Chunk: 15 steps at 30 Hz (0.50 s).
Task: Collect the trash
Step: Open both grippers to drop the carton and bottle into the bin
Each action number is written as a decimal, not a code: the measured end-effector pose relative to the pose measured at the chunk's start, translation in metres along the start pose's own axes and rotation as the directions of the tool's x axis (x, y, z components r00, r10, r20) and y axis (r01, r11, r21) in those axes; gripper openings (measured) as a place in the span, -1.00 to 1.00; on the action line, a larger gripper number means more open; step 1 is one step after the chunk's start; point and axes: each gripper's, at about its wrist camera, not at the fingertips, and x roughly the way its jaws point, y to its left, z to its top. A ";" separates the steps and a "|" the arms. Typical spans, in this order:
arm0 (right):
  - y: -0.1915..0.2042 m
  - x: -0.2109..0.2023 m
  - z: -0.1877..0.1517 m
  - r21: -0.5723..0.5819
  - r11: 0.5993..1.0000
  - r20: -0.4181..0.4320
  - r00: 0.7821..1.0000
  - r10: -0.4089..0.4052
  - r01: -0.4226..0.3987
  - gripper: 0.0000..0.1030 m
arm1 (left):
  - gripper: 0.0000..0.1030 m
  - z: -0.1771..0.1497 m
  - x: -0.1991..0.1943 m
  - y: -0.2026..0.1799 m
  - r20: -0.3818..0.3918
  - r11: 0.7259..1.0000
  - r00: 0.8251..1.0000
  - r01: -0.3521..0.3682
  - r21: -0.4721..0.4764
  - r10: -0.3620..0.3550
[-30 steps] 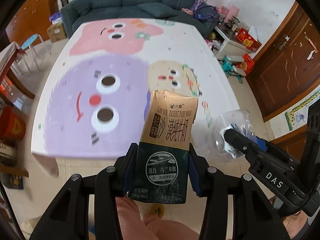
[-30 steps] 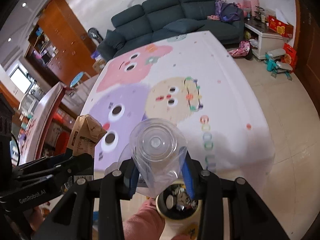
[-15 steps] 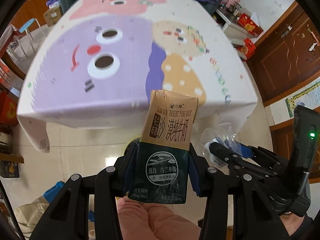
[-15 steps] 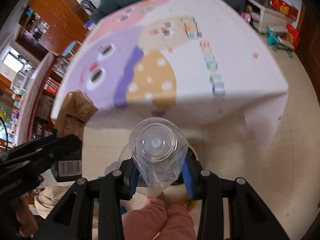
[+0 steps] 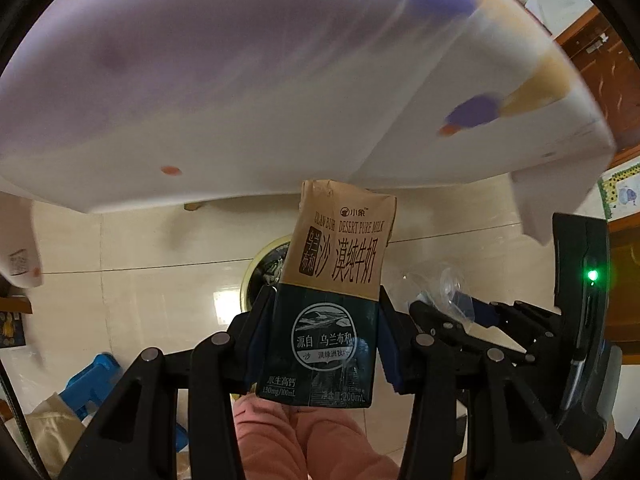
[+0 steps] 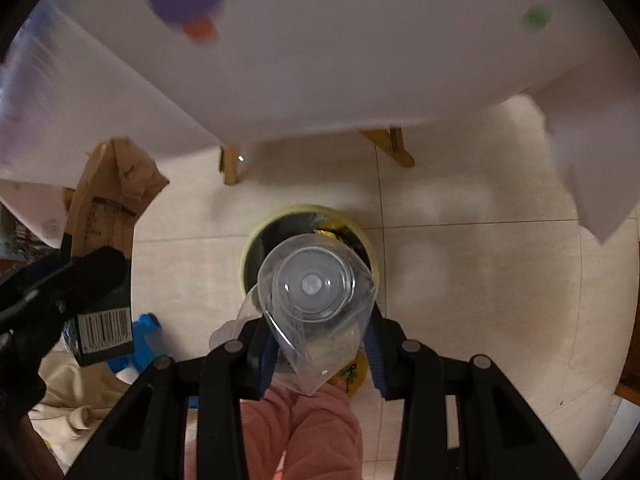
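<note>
A brown and dark green milk carton (image 5: 332,300) stands upright between the pads of my left gripper (image 5: 322,344), which is shut on it. The same carton (image 6: 104,256) shows at the left of the right wrist view. My right gripper (image 6: 318,344) is shut on a crushed clear plastic bottle (image 6: 316,300), seen bottom first. In the left wrist view that bottle (image 5: 444,292) and the right gripper (image 5: 460,312) sit to the right of the carton. A round yellow-rimmed trash bin (image 6: 260,236) stands on the floor straight below the bottle; the carton hides most of the bin (image 5: 264,256) in the left view.
The table's white cartoon-print cloth (image 5: 240,100) hangs just ahead, its wooden legs (image 6: 230,164) behind the bin. Pink slippers (image 6: 300,432) of a person stand below the grippers. A blue stool (image 5: 96,376) and a beige cloth (image 6: 76,396) lie on the tiled floor at left.
Both grippers have dropped from above the tabletop to below its edge, carton and bottle still held. The floor and the trash bin have come into view under them.
</note>
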 end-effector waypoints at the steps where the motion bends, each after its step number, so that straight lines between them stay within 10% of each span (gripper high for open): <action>1: -0.001 0.012 -0.001 -0.003 1.000 -0.011 1.000 -0.008 0.008 -0.25 | -0.11 -0.001 0.012 0.001 -0.003 1.000 1.000 0.000 0.000 0.000; 15: -0.007 0.085 0.015 -0.007 1.000 -0.071 0.997 -0.006 0.006 0.04 | 0.18 -0.015 0.089 0.010 -0.049 0.999 0.998 -0.050 0.003 0.050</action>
